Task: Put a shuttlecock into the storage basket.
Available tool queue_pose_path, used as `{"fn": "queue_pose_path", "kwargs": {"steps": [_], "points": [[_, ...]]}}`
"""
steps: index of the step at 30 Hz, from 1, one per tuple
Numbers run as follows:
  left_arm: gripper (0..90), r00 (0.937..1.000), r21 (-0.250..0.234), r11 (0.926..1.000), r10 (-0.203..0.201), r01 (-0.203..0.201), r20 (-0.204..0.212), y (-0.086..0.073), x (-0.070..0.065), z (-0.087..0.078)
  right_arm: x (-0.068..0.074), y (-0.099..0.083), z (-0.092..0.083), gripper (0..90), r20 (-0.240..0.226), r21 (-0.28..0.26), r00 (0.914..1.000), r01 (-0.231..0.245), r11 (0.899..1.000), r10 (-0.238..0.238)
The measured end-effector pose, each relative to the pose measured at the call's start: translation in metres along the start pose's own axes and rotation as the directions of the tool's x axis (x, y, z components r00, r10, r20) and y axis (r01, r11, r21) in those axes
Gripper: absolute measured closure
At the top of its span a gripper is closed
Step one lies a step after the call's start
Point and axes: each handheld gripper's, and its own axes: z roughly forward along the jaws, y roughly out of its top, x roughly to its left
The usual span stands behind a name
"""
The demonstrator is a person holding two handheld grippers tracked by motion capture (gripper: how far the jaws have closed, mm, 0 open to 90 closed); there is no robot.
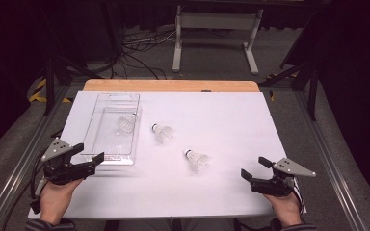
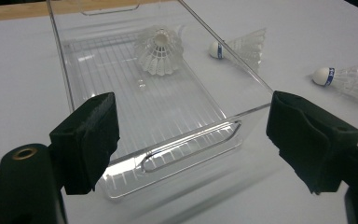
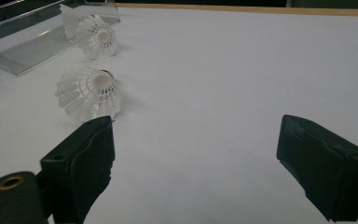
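Black gripper (image 2: 191, 135), ribbed clear tray (image 2: 168, 121)

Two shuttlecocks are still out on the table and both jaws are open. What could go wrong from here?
The nearer shuttlecock lies on its side and is light, so the right gripper may nudge it away or crush its skirt. The clear tray is hard to see; the left gripper, right at its rim, may bump it.

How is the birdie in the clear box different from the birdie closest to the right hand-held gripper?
The shuttlecock in the tray sits inside the clear tray, while the near shuttlecock lies on the bare white table. The one in the tray stands on its skirt, cork end up; the near one lies on its side. The near one lies closer to the right hand-held gripper. Both are white with a net-like skirt.
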Motion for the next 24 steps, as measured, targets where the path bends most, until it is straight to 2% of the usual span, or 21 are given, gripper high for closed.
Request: {"fn": "queue_pose_path", "kwargs": {"steps": [5, 15, 24], "points": [[17.9, 0.9999, 0.0, 1.0, 0.006, -0.006, 0.013, -0.006, 0.0, 0.002, -0.001, 0.0, -0.001, 12.2, 0.005, -0.004, 1.0, -0.007, 1.0, 0.007], [17.5, 0.9997, -0.035, 0.9994, -0.006, 0.007, 0.023, -0.021, 0.001, 0.005, -0.001, 0.0, 0.0, 12.2, 0.01, -0.006, 0.9999, -0.01, 1.0, 0.011], [16.9, 0.9993, -0.029, 0.9995, -0.011, 0.012, 0.037, -0.027, -0.001, 0.005, -0.002, 0.0, 0.0, 12.2, 0.016, -0.002, 0.9999, -0.006, 1.0, 0.006]]}}
